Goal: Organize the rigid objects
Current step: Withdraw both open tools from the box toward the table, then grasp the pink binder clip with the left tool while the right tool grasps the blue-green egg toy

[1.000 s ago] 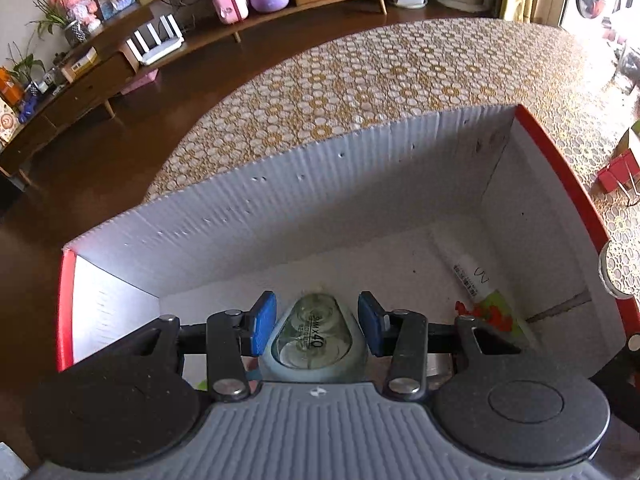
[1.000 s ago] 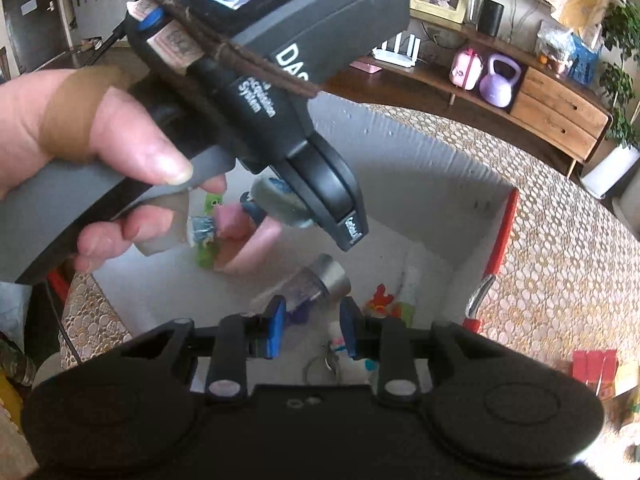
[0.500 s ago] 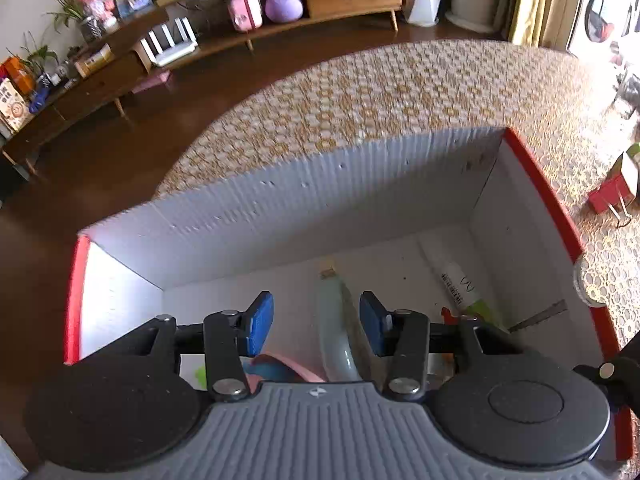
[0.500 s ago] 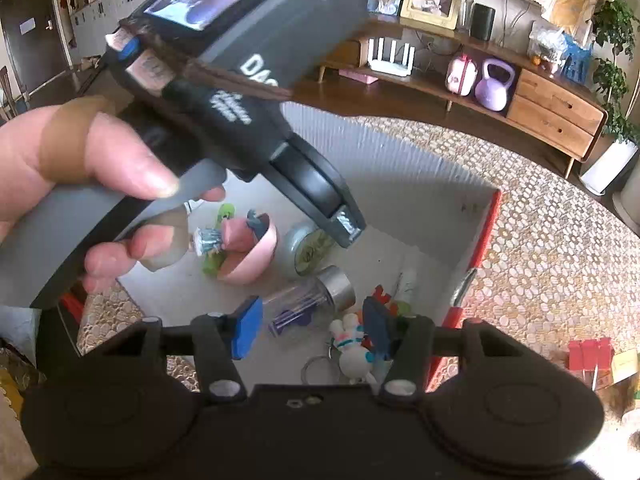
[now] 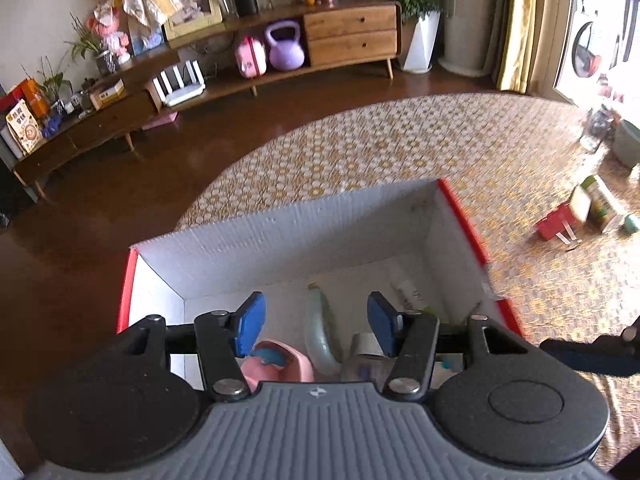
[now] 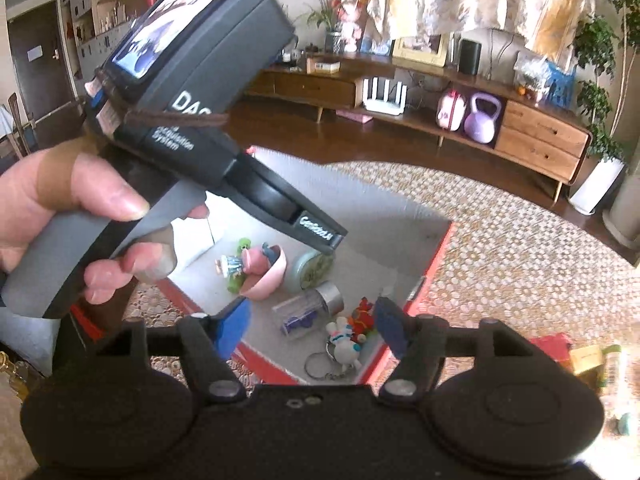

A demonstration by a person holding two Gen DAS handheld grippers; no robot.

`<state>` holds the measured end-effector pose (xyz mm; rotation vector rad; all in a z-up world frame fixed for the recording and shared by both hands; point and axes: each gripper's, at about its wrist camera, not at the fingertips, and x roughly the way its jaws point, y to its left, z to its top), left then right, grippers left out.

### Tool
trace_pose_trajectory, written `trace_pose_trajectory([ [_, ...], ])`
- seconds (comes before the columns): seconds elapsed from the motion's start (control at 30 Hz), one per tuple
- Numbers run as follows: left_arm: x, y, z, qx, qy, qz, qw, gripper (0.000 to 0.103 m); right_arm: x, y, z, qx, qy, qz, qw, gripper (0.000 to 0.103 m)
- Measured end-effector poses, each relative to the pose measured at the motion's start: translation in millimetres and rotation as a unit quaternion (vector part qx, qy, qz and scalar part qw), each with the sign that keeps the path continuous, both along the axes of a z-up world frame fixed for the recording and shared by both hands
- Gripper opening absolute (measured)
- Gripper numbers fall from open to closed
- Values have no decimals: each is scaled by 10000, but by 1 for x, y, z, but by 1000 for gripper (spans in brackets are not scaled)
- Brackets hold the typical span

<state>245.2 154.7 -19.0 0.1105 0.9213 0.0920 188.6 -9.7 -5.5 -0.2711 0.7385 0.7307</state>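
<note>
A white cardboard box [image 5: 280,236] with a red rim [image 6: 434,258] stands on the table. Inside lie a pale green tape dispenser [image 5: 320,336], a pink bowl [image 5: 280,364], a clear bottle with a silver cap [image 6: 308,308], a bunny keychain [image 6: 342,340], a red toy [image 6: 362,316] and a white tube [image 5: 406,294]. My left gripper [image 5: 316,328] hangs above the box, its jaws opening; the dispenser is below them, untouched. My right gripper [image 6: 312,328] hovers over the near corner, also opening, with nothing in its jaws. A hand [image 6: 80,200] holds the left gripper's body [image 6: 200,120].
The table wears a yellow-and-white patterned cloth [image 5: 400,148]. A small red box [image 5: 558,224] and a tilted carton [image 5: 596,200] lie on it to the right of the box. Beyond the table are dark floor and a low wooden cabinet [image 5: 348,40].
Both grippers have risen away from the box. The left let go of the tape dispenser and the right let go of the clear bottle; both jaws stand wider.
</note>
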Motion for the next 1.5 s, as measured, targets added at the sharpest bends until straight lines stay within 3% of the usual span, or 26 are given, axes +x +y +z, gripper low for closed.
trace_pose_trajectory([
  [0.17, -20, -14, 20, -98, -260, -27, 9996, 56, -16, -24, 18, 122, -127, -80, 9998, 76],
  [0.3, -32, -26, 32, -184, -459, -72, 9988, 57, -28, -44, 26, 212, -213, -146, 9994, 86],
  [0.53, -50, -56, 43, -308, -791, -177, 9962, 58, -42, -78, 25, 206, -321, -370, 9986, 92],
  [0.67, -56, -79, 44, -390, -933, -235, 9946, 70, -56, -103, 18, 232, -405, -575, 9973, 94],
  [0.87, -61, -119, 32, -584, -960, -411, 9928, 71, -64, -145, 8, 263, -399, -931, 9945, 98],
  [0.97, -61, -135, 25, -641, -1010, -454, 9918, 79, -63, -167, 5, 310, -410, -1093, 9927, 101],
  [1.13, -55, -162, 12, -713, -1120, -550, 9896, 81, -54, -199, -5, 365, -399, -1333, 9896, 103],
  [1.5, -19, -198, -26, -990, -953, -448, 9895, 82, -22, -256, -34, 279, -377, -1683, 9846, 103],
])
